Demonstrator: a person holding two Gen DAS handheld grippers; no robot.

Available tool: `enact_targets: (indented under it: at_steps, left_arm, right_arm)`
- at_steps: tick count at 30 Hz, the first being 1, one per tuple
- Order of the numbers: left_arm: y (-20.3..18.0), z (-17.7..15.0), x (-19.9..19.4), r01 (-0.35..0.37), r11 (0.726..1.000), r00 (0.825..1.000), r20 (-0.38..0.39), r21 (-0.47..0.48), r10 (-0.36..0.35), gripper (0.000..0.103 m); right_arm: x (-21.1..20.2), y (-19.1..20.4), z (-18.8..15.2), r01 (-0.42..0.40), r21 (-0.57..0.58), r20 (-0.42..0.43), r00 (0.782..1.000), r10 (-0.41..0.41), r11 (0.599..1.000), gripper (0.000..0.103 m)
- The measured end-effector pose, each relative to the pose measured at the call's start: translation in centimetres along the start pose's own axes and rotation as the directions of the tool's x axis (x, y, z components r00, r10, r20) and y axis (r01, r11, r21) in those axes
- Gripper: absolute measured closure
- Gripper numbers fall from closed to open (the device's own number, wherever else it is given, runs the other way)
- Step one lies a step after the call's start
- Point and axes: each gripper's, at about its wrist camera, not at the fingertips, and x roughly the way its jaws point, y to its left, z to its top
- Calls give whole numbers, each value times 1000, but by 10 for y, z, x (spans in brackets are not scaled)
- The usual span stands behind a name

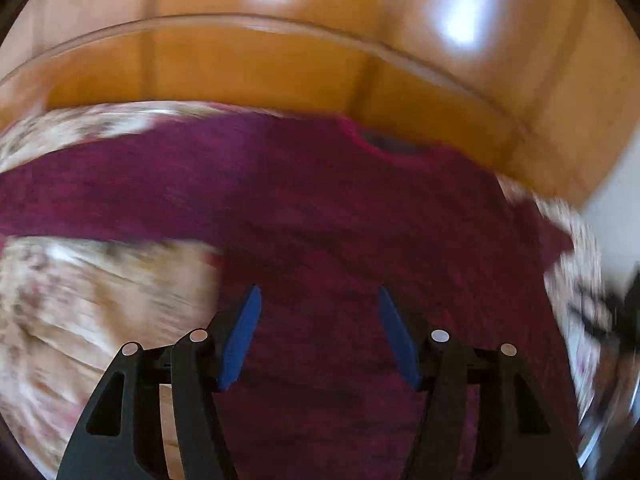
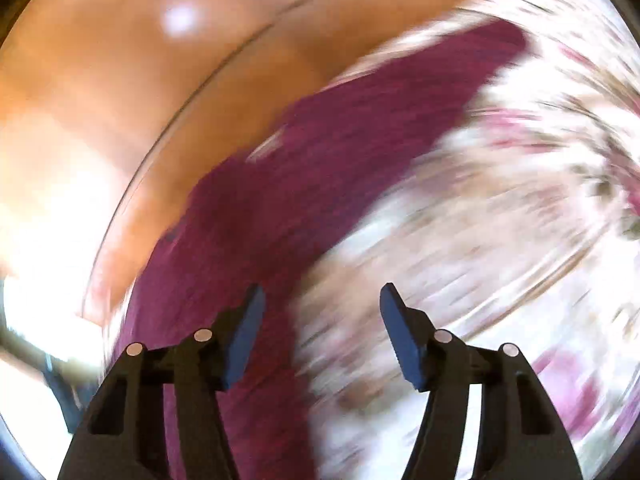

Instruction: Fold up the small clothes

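Looking along your left gripper (image 1: 320,300), you see its blue pads (image 1: 240,340) spread apart with nothing pinched between them; they hang above a dark maroon knitted sweater (image 1: 320,220), and whether they brush the fabric cannot be told through the blur. To the left of the pads lies a pale floral bedcover (image 1: 80,300), which the sweater is spread over. The sweater fills the middle of this view, one sleeve reaching off to the left edge and its neckline (image 1: 384,144) toward the far side, close to a glossy wooden headboard (image 1: 240,68) that runs across the top. At the right the sweater ends against more of the floral cover, and the far right edge is too smeared to read.

Your right gripper (image 2: 320,304) is likewise released, its pads (image 2: 404,344) parted and holding nothing. In this view the wooden board (image 2: 120,120) takes up the left, the maroon sweater (image 2: 320,152) runs as a slanting band from the bottom centre up toward the upper right, passing under the left pad, and the floral cover (image 2: 500,240) fills the right side beneath the right pad. Everything here is heavily blurred.
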Motion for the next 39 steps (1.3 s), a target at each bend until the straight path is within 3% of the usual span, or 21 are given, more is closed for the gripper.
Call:
enact_targets:
  at_steps: [4,7,10,15,16,17,19,21,24,27,31,34,36,39]
  left_arm:
    - [-29,-20,21,-11,999,999,-47,45,14,43]
    - [-30,-23,26,-19,999,999,-49,44,21,42]
    - [-24,-24,27,-3,1000,999,-47,13,4,40]
    - [-24,-28,31,-20,999,999,-25,34,21,36]
    - [-26,-29,32,-20,999,999,-24,36,21,34]
    - [-27,-29,33,-16,999,1000,-26,39,17,33]
    - [-26,-29,34,-14,999,1000,-27,38,15,33]
    - [-25,-28,34,-6,999,1000,-26,32,7,33]
    - [-23,-28,33,0,1000,1000,-21,26,1,33]
    - [-23,-29,33,1,999,1000,-25,32,0,30]
    - [-27,-29,35,-24,998,999,-36,56,26,28]
    - [-30,-28,36,-52,996,998,-41,70,55,25]
    - [-33,-27,36,-66,995,997,-39,76,69,23]
    - [-34,-27,36,-89,993,995,-36,77,92,17]
  right_arm:
    - [11,-77,56,-6,239,90,996,-16,971,46]
    - [21,-104,88,-30,328,153,988,-21,944,48]
    - [37,-116,119,-31,371,182,983,-40,928,48]
    - [60,-111,155,47,347,184,976,-117,937,44]
    - [64,-104,162,89,320,170,974,-150,943,58]
    - [65,-101,166,130,291,158,971,-181,948,87]
    - [63,-91,168,217,218,141,958,-251,952,89]
    - [48,-76,166,266,160,187,937,-294,951,90]
    - [13,-71,146,321,181,248,900,-359,930,91]
    - [-1,-85,122,394,187,243,869,-431,900,91]
    - [17,-117,100,405,241,163,879,-448,882,91]
    - [19,-110,101,451,206,159,860,-484,869,88]
    - [20,-109,106,460,198,145,859,-490,865,86]
    - [20,-111,110,428,219,130,878,-461,877,66]
